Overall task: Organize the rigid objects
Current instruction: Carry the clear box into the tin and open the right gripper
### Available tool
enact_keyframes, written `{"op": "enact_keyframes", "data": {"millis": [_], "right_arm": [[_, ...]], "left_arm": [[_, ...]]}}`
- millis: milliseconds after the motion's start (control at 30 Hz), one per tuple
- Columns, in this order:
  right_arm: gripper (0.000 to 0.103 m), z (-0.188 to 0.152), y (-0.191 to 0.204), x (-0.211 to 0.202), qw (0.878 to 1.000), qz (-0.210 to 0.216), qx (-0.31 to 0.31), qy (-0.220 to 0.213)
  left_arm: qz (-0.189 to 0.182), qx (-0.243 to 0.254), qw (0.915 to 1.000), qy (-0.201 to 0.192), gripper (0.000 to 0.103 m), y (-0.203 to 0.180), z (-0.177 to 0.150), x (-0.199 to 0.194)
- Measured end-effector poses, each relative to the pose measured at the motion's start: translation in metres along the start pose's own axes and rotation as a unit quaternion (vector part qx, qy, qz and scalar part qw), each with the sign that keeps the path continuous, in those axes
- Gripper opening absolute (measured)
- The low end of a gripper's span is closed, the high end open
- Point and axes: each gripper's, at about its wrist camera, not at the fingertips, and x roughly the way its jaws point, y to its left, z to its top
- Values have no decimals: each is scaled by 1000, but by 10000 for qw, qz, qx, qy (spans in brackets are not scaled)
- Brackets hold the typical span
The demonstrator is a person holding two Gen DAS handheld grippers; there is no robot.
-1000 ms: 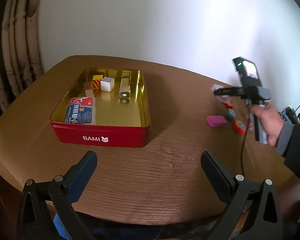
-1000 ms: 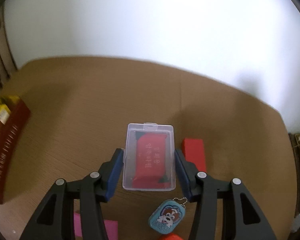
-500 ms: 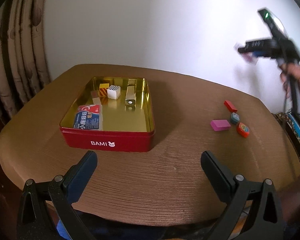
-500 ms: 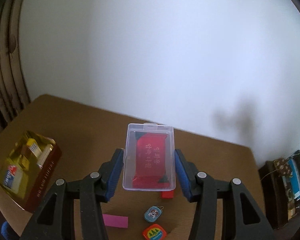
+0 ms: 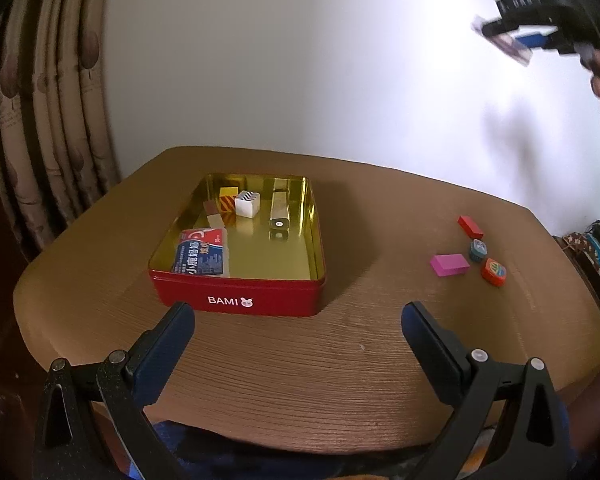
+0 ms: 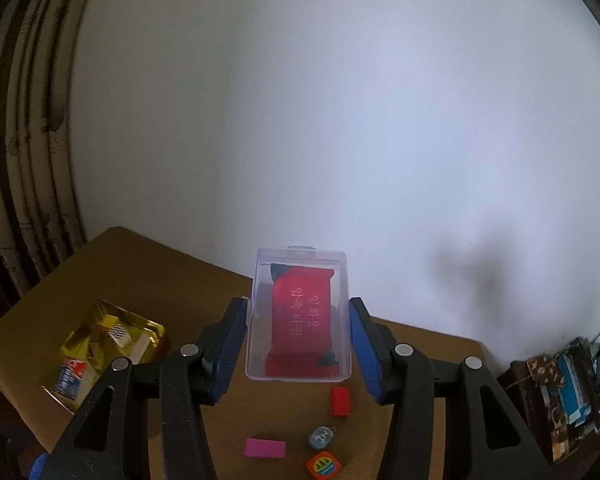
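Right gripper (image 6: 299, 344) fingers pinched clear case (image 6: 299, 316), apparently above desk (image 6: 420, 344); left gripper (image 5: 298, 344) fingers spread, lower frame.

Tin (image 5: 236, 300) sits left on table (image 5: 300, 380); small blocks (image 5: 450, 265) lie right

Right gripper (image 5: 536, 36) blurred, partly cut off at the frame's edge
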Motion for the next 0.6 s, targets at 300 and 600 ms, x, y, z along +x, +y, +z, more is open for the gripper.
{"op": "enact_keyframes", "data": {"millis": [300, 600], "right_arm": [[52, 26, 48, -30, 9990, 336, -196, -229], [52, 33, 113, -21, 9957, 820, -410, -159]], "left_arm": [[75, -169, 9998, -23, 102, 12, -1, -5], [283, -791, 9964, 127, 102, 48, -8, -12]]}}
